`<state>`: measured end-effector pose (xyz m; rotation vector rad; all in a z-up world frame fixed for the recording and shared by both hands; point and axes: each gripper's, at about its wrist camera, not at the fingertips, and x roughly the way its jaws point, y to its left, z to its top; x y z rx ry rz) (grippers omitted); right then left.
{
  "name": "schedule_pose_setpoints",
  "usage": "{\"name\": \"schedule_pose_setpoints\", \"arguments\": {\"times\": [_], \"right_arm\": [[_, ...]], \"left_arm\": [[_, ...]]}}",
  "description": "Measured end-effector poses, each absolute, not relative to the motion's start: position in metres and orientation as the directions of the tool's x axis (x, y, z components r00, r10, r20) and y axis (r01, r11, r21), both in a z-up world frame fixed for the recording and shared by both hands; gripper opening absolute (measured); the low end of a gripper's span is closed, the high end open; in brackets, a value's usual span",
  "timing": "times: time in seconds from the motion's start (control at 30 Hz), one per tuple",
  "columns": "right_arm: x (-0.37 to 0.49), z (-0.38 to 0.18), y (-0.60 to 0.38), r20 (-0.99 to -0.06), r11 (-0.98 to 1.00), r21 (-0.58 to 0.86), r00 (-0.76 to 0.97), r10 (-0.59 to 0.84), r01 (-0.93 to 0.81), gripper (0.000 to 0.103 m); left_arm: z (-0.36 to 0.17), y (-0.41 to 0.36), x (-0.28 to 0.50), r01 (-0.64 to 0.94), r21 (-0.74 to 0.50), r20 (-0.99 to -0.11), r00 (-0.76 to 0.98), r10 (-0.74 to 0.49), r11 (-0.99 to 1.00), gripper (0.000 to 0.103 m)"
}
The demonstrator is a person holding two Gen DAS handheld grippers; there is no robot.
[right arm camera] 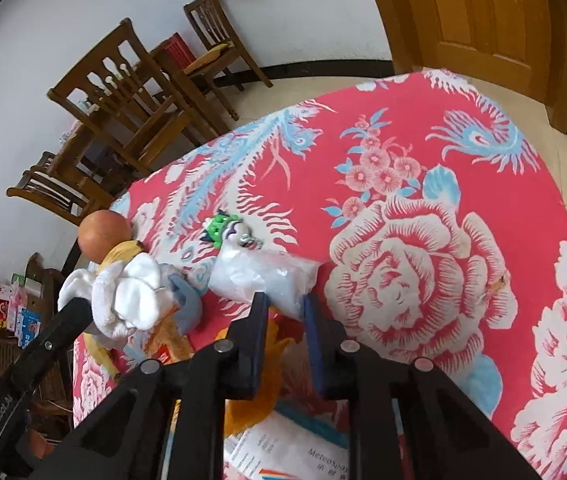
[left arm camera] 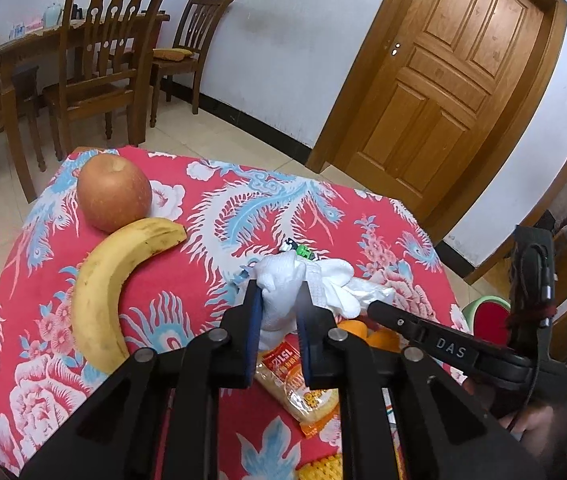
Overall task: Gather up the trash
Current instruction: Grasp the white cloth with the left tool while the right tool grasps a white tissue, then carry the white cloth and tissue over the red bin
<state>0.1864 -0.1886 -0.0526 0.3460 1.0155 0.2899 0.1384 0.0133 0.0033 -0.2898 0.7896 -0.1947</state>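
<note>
My left gripper [left arm camera: 279, 292] is shut on a crumpled white tissue wad [left arm camera: 279, 288], held above the red flowered tablecloth [left arm camera: 203, 248]; the same wad shows in the right wrist view [right arm camera: 123, 296]. My right gripper [right arm camera: 285, 300] is closed on the edge of a clear plastic bag [right arm camera: 259, 276], which lies on the cloth; it shows in the left wrist view [left arm camera: 367, 292]. An orange cracker packet [left arm camera: 303, 388] lies under the left gripper.
An apple [left arm camera: 113, 194] and a banana [left arm camera: 111, 280] lie at the left of the table. A small green and white toy [right arm camera: 229, 232] lies beyond the bag. Orange fruit [left arm camera: 363, 332], papers [right arm camera: 283, 452], wooden chairs [left arm camera: 103, 60] and a door [left arm camera: 443, 80] are around.
</note>
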Motion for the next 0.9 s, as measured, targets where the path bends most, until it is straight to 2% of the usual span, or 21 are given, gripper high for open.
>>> {"name": "schedule_pose_setpoints", "arguments": {"times": [0.37, 0.9], "right_arm": [[0.143, -0.015, -0.213, -0.703, 0.896, 0.435, 0.587, 0.402, -0.093, 0.017], [0.055, 0.009, -0.272, -0.658, 0.883, 0.469, 0.675, 0.335, 0.018, 0.016]], "left_arm": [[0.023, 0.002, 0.112, 0.090, -0.329, -0.645, 0.706, -0.293, 0.940, 0.016], [0.038, -0.053, 0.070, 0.211, -0.344, -0.638, 0.662, -0.393, 0.915, 0.016]]}}
